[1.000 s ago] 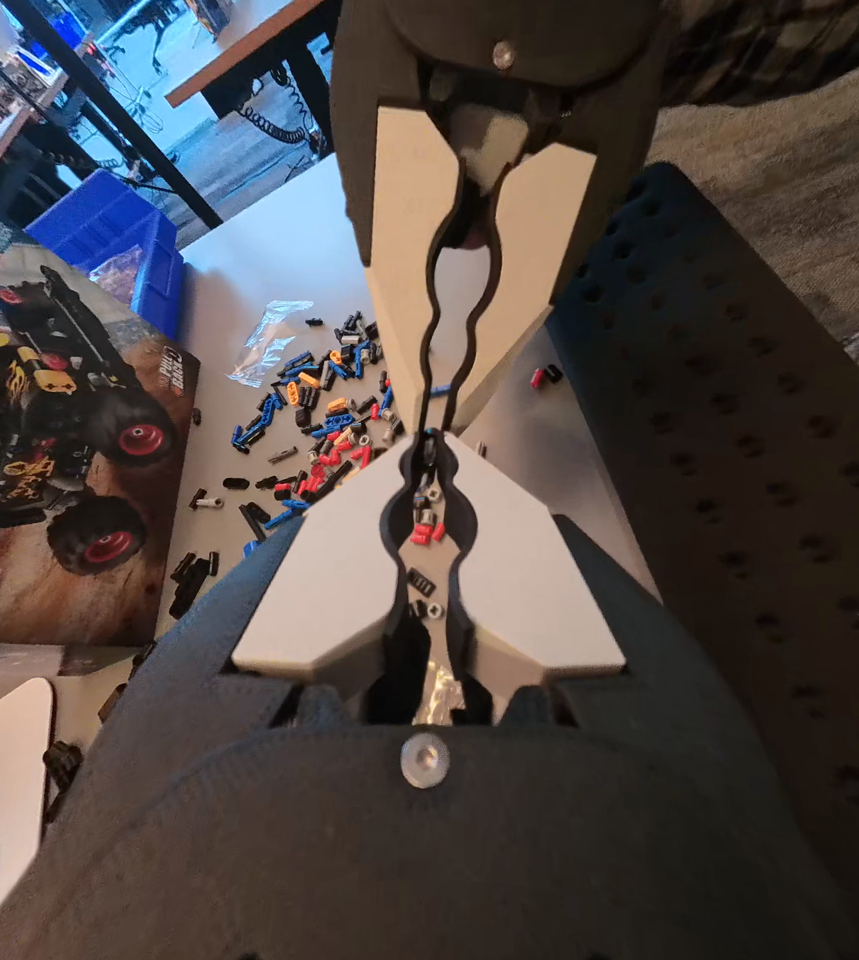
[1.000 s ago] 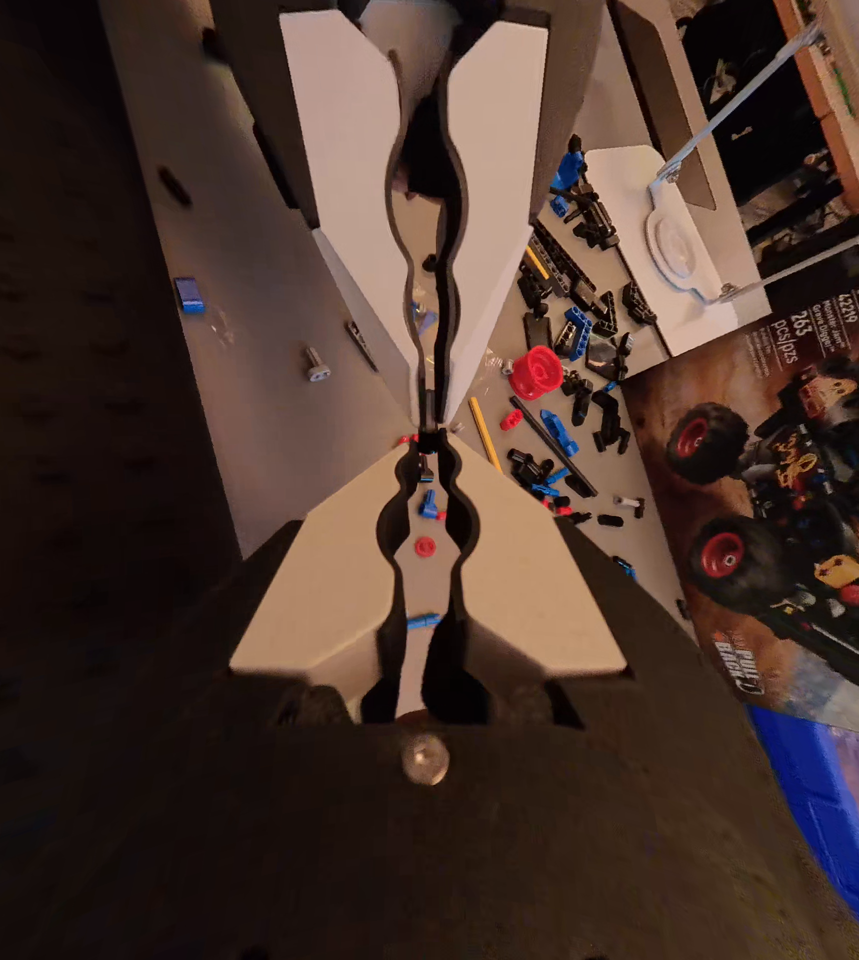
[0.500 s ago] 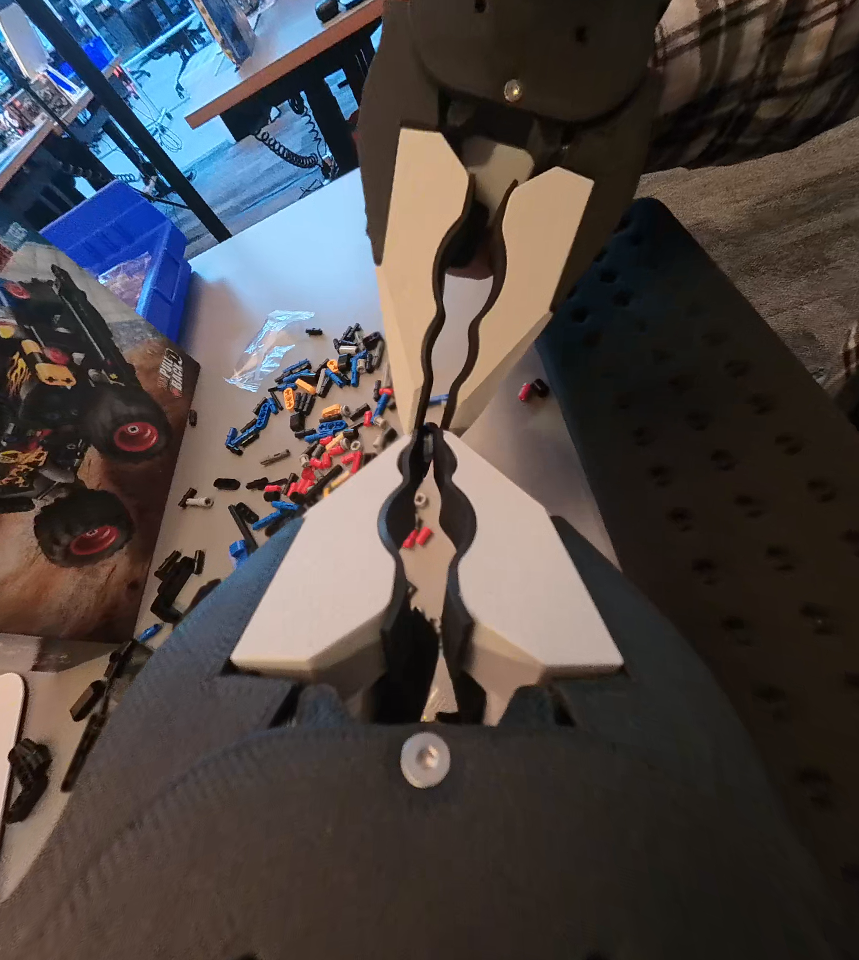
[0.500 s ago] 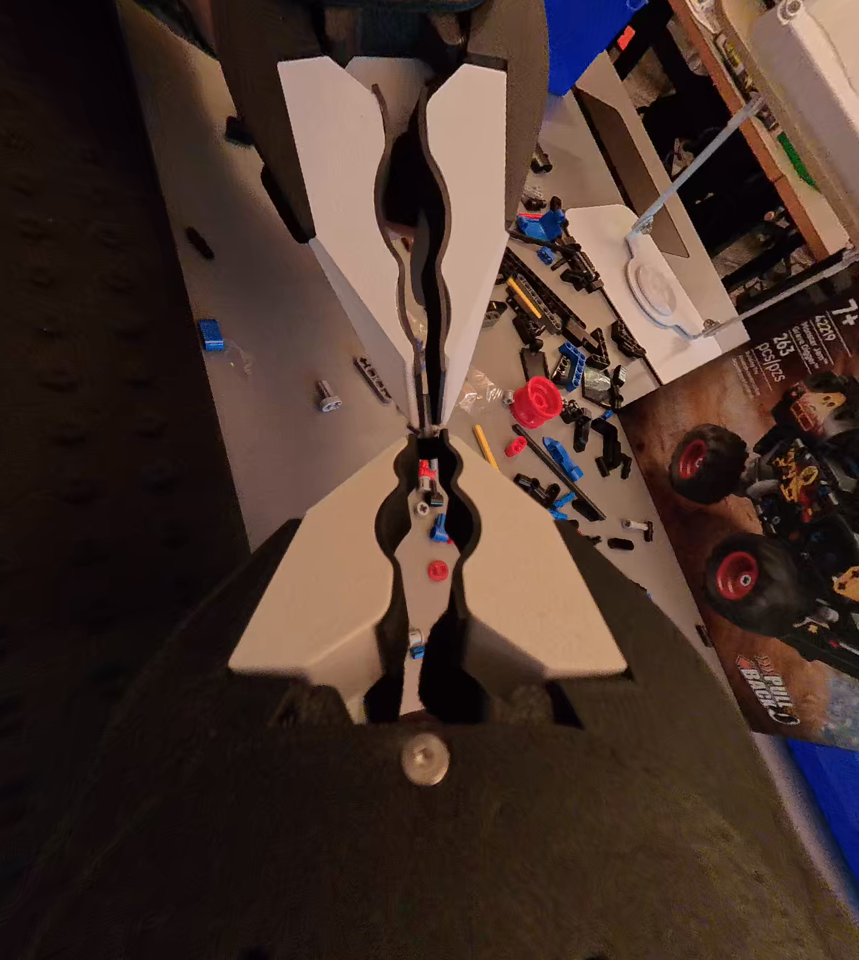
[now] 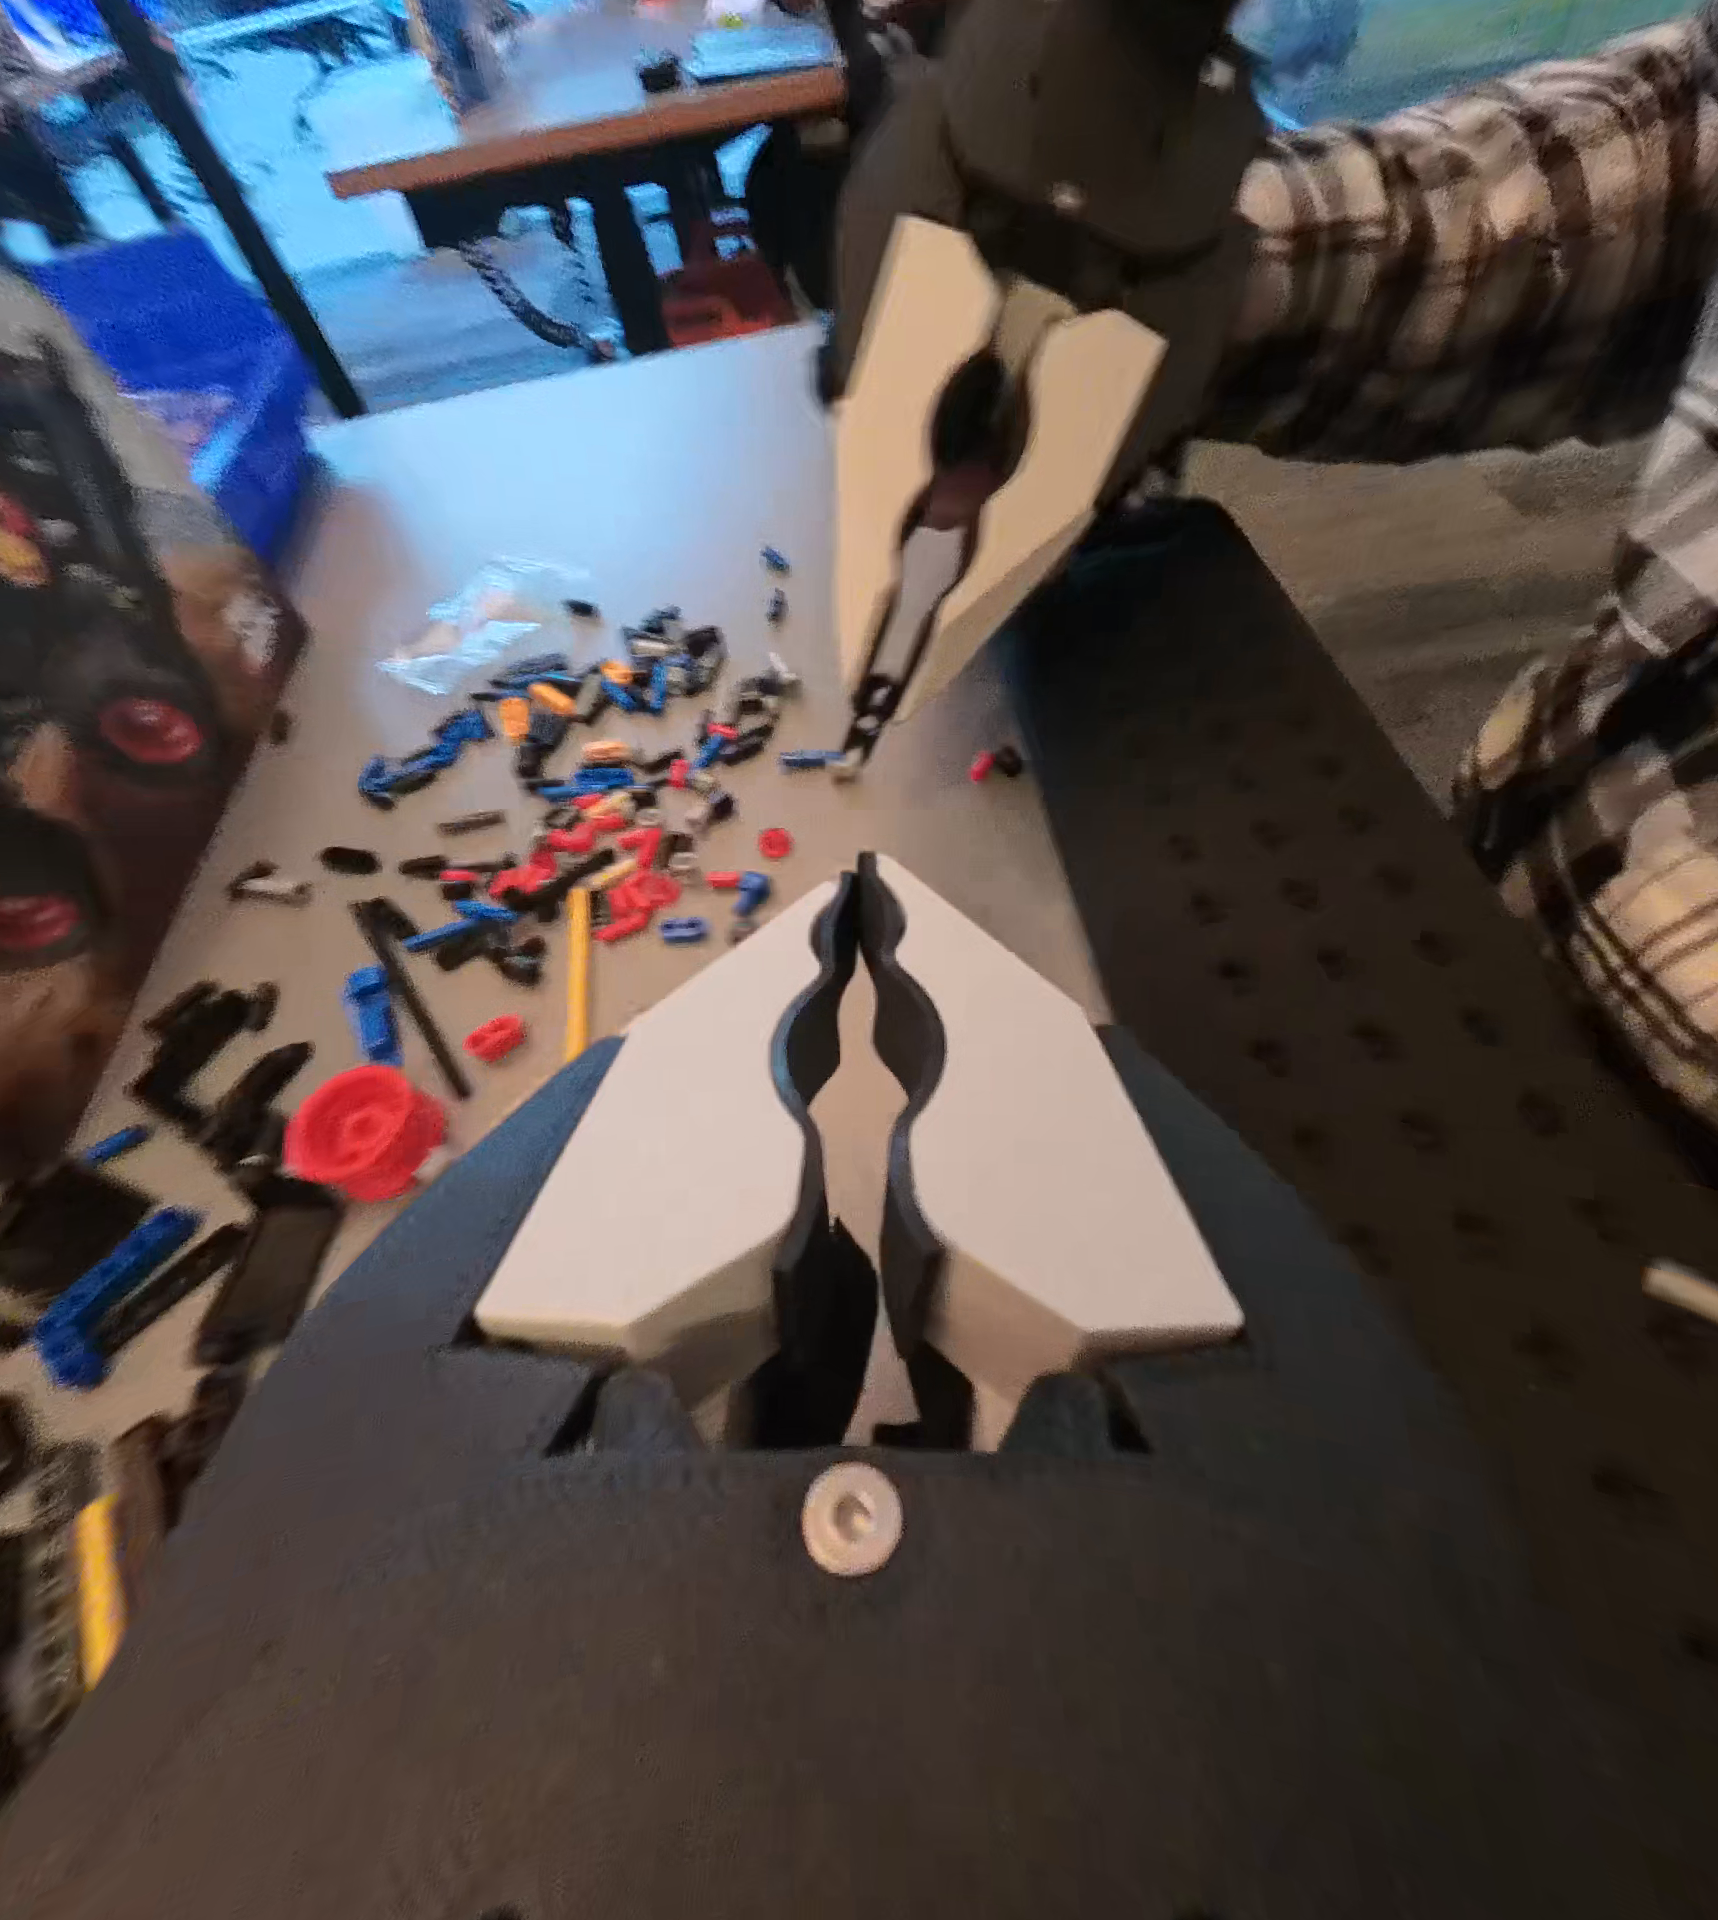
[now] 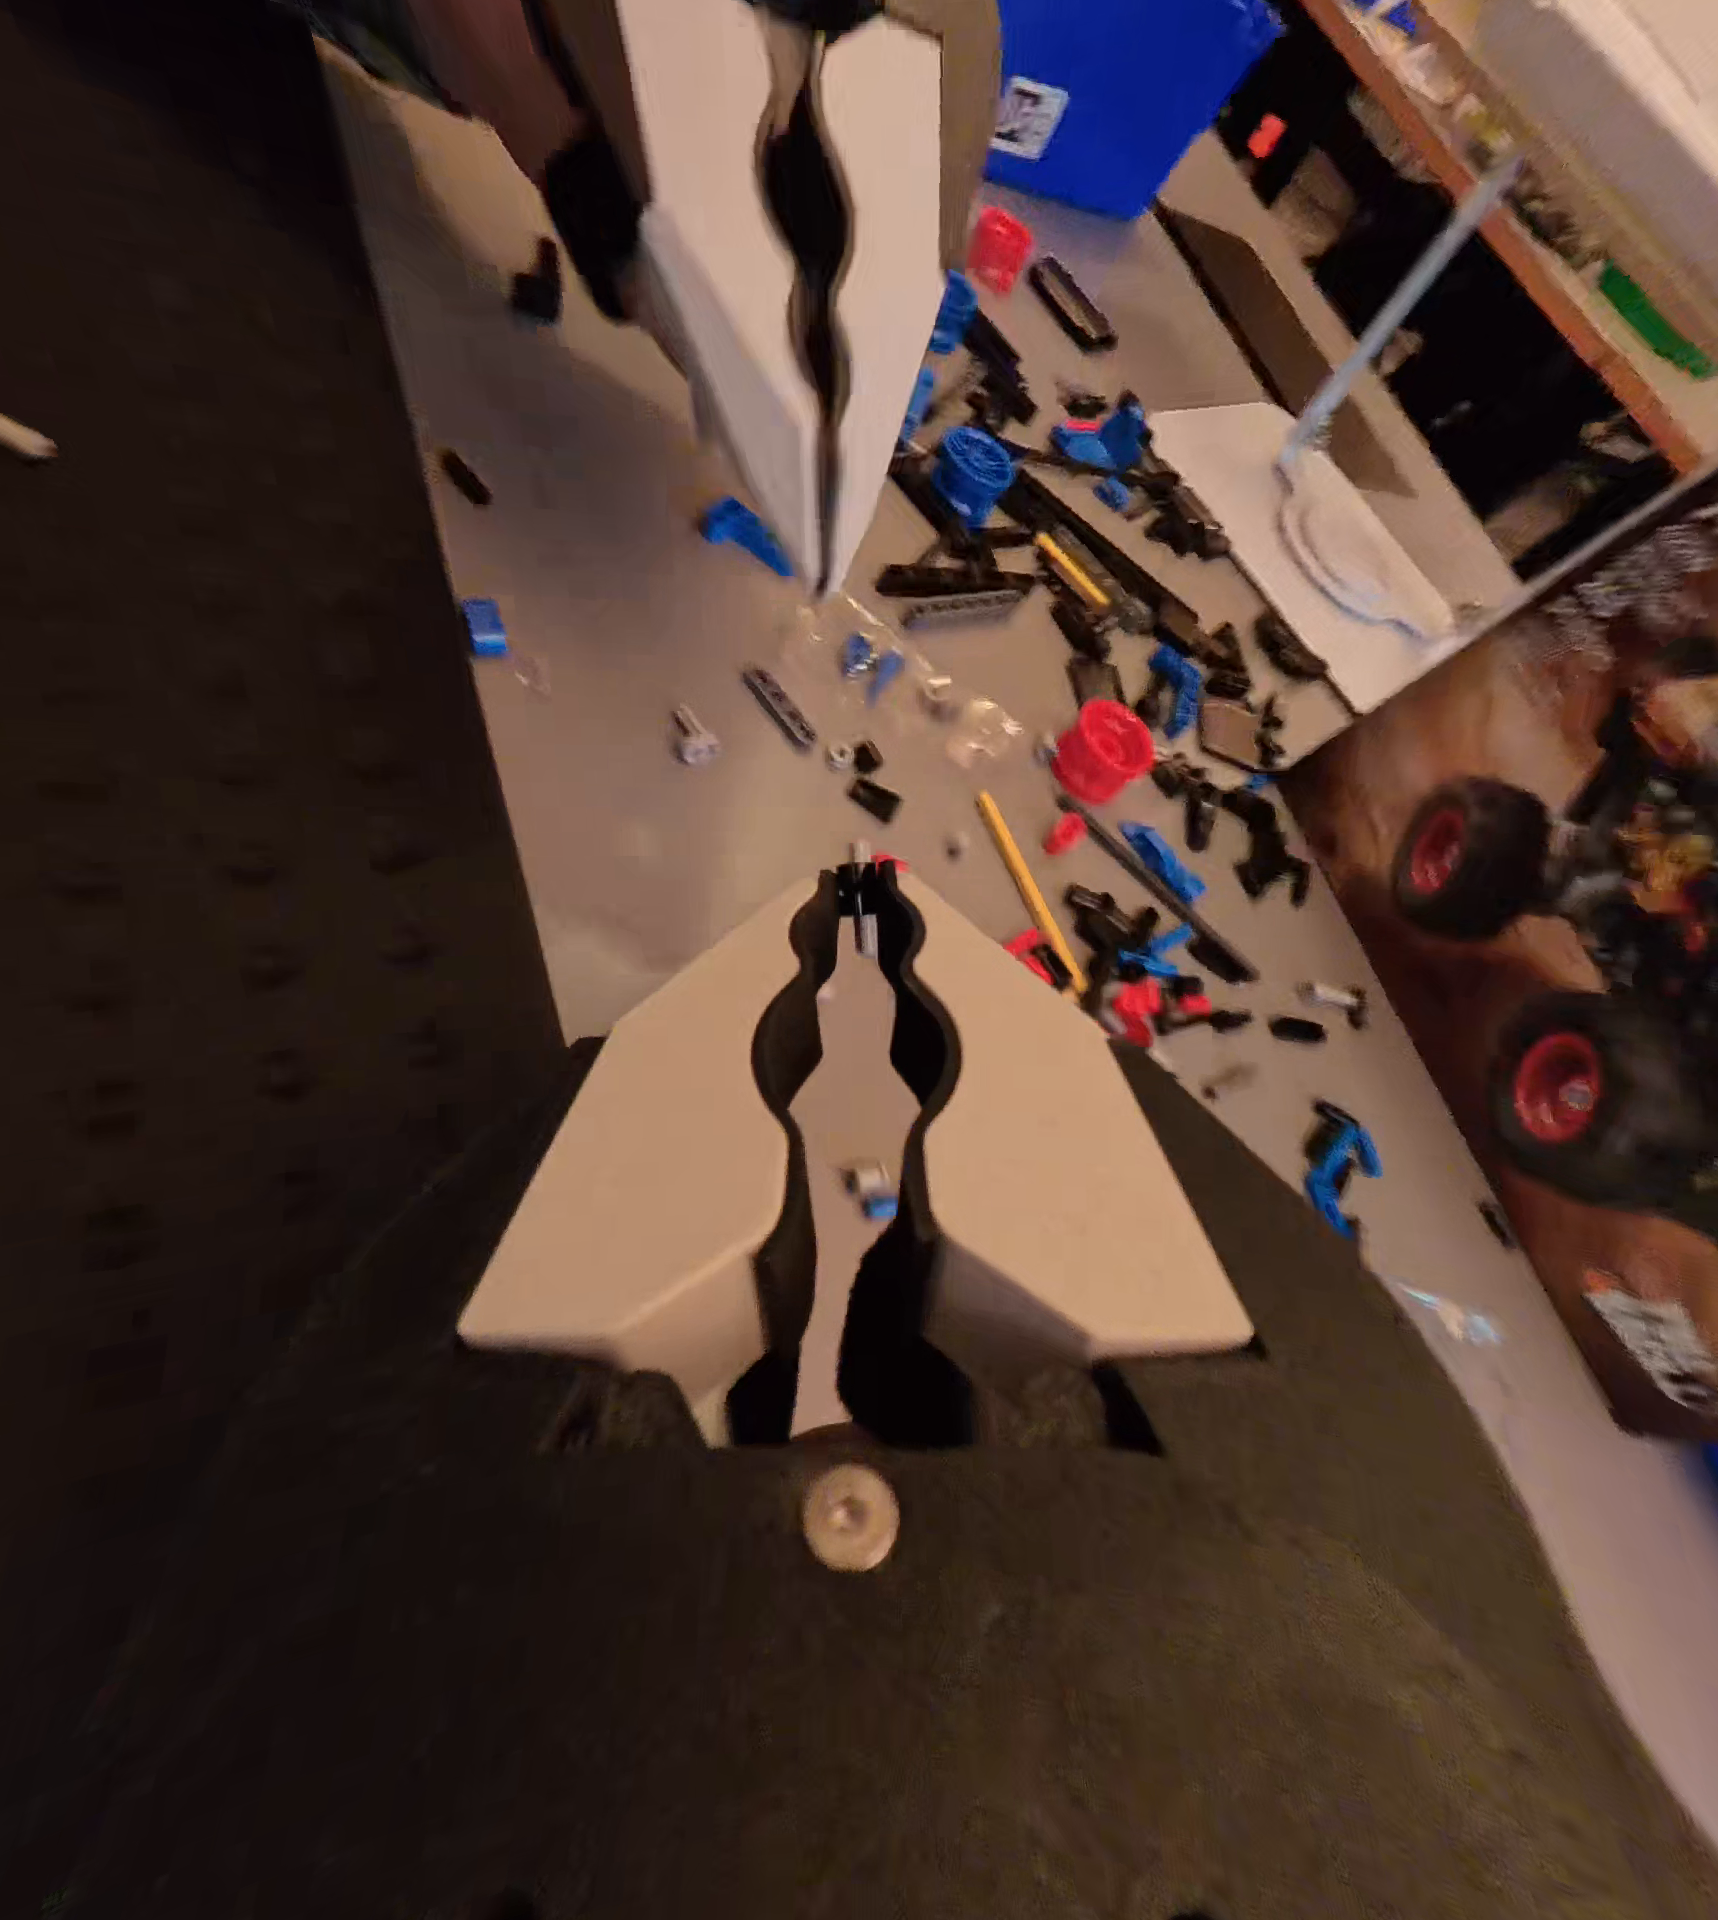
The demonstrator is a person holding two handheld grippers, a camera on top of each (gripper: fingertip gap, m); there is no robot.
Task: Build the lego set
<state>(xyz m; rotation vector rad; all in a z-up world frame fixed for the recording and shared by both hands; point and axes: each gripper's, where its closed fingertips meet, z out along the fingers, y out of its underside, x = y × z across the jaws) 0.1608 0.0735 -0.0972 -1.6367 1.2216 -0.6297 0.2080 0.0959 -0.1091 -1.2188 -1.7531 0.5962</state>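
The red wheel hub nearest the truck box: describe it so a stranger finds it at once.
Start at the truck box along the grey table. Beside its upper corner, at the edge of the black parts, lies the red wheel hub. It is the one round, chunky red piece there; neighbours are slim black or blue.

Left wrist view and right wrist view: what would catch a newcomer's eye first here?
The scatter of small red, blue and black lego pieces across the grey table, with a red wheel hub nearest. Beside them lies the lego box picturing a monster truck. The right gripper pinches a tiny black-and-grey piece.
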